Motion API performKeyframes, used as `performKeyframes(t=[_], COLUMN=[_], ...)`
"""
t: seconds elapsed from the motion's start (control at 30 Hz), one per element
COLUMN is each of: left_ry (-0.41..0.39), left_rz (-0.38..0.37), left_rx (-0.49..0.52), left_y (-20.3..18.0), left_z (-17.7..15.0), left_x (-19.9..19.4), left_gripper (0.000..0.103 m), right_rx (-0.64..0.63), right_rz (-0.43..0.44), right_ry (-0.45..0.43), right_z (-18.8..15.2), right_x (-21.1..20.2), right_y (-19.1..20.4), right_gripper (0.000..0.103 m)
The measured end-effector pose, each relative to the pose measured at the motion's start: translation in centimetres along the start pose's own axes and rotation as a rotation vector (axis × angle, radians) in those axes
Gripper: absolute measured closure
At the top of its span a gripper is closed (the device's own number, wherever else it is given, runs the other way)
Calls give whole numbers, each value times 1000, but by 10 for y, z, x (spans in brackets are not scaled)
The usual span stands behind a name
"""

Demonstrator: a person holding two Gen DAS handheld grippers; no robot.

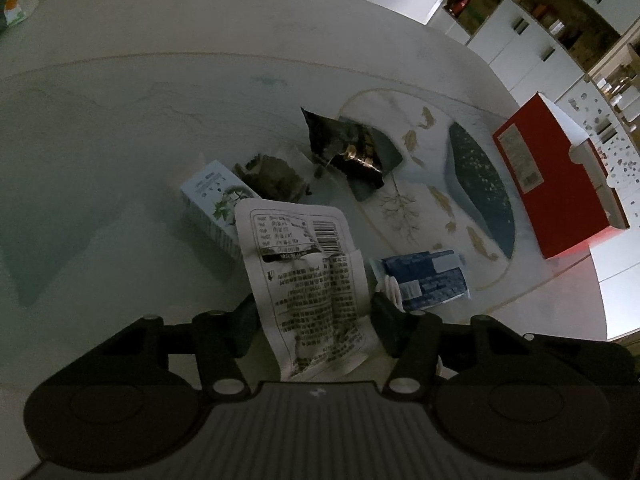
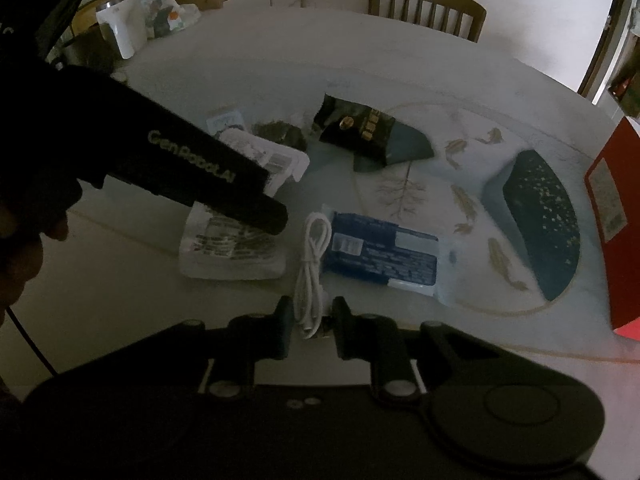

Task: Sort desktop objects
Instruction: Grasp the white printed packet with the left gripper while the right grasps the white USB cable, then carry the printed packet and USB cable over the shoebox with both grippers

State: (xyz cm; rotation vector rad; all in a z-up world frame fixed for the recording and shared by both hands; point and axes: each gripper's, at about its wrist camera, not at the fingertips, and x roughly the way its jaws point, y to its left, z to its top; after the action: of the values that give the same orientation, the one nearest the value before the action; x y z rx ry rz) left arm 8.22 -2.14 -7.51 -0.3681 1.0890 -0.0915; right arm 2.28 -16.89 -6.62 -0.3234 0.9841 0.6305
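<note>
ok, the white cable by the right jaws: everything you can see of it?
The cable is thin, white and plastic-looking, folded into a loose bundle of long loops. It lies flat on the table, between the white pouch and the blue pack, nearly touching the pack. Its near end, with a small plug, sits between the jaws of the right gripper, which are closed on it.

Both wrist cameras look steeply down along their fingers, close above the table [image 1: 120,100]. Both views share the white packet [image 1: 304,280] and blue packet [image 2: 380,256]; red box [image 1: 560,184] at three o'clock.
</note>
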Motion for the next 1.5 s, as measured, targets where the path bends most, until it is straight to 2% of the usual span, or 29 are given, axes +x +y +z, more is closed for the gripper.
performKeyframes(t=[0.8,1.5], left_ry=[-34,-55], left_rz=[-80,-145], left_rx=[71,194], left_y=[-33,-114], left_z=[-5,8], left_x=[-30,-36], left_gripper=[47,47], right_rx=[88,199], right_rz=[-11,-23], right_ry=[-81,-166], right_z=[-4,-10], right_x=[-44,-95], right_y=[-29,-103], right_gripper=[86,86])
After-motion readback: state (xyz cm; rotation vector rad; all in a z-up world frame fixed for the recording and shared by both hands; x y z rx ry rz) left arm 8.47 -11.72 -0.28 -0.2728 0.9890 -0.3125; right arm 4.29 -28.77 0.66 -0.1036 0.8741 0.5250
